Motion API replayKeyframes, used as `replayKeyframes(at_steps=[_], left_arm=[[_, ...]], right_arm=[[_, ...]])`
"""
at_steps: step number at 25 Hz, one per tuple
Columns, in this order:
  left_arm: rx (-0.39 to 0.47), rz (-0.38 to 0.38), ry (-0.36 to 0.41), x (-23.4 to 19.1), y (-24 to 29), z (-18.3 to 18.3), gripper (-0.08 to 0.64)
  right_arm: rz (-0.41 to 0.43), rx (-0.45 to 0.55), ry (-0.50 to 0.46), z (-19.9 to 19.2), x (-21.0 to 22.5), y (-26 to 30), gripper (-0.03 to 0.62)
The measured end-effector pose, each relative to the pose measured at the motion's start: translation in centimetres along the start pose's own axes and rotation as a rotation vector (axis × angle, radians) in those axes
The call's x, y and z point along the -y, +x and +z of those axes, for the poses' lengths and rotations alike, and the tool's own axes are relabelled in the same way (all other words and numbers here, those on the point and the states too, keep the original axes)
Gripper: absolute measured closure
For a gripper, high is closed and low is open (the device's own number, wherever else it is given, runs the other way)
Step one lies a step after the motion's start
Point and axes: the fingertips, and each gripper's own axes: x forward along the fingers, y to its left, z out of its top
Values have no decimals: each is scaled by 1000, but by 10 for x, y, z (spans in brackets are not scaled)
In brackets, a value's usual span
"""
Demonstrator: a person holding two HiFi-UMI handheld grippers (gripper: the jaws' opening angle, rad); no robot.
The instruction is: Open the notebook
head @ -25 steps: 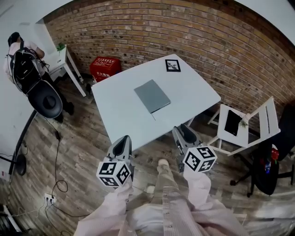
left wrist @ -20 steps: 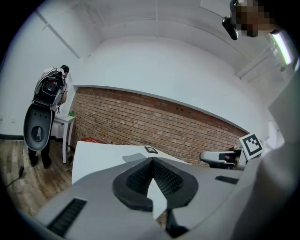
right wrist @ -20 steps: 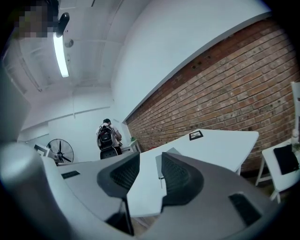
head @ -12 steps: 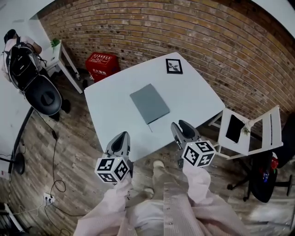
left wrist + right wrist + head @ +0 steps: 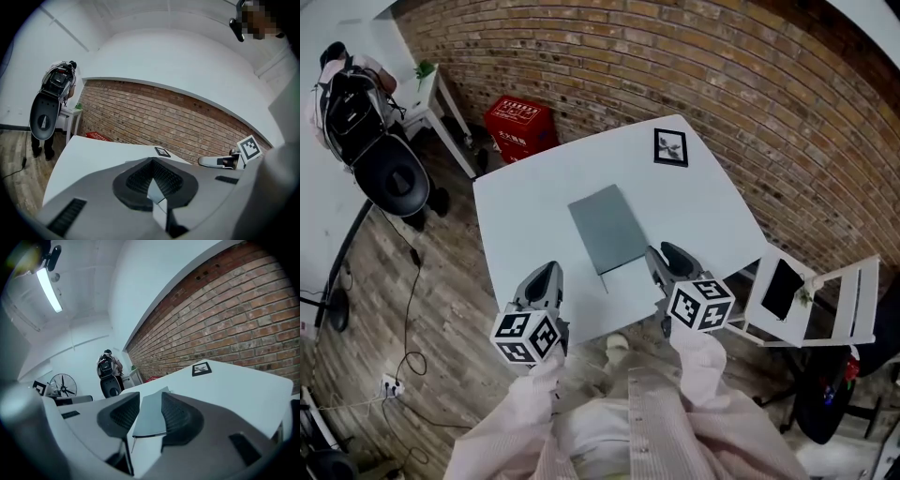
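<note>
Pale pink pinstriped sleeves (image 5: 531,412) end at the grey left tongs (image 5: 542,281) and the grey right tongs (image 5: 667,261), each fitted with black ribbed pads (image 5: 180,416) and a white cube (image 5: 528,337) bearing black square markers.

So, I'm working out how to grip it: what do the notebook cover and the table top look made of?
Notebook: grey cover, matte with no glare, and a thin flat edge. It is probably card or faux leather, but I can't tell which. Table: smooth, even white top with a soft sheen, likely laminate or painted board.
</note>
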Motion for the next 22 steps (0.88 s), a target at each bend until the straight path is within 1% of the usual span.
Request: replayKeyframes(at_steps=[7, 14, 16, 20, 22], left_arm=[[-34, 33, -31, -6, 32, -10, 568], [-69, 69, -74, -14, 59, -25, 568], [-84, 78, -90, -14, 65, -31, 568], [-118, 97, -112, -16, 69, -45, 568], [-136, 106, -123, -18, 69, -52, 568]], right_arm=[[27, -104, 7, -9, 25, 35, 465], [33, -214, 16, -21, 49, 63, 465], [41, -241, 20, -25, 55, 69, 465], [17, -272, 34, -32, 66, 81, 465], [24, -302, 39, -38, 67, 86, 465]])
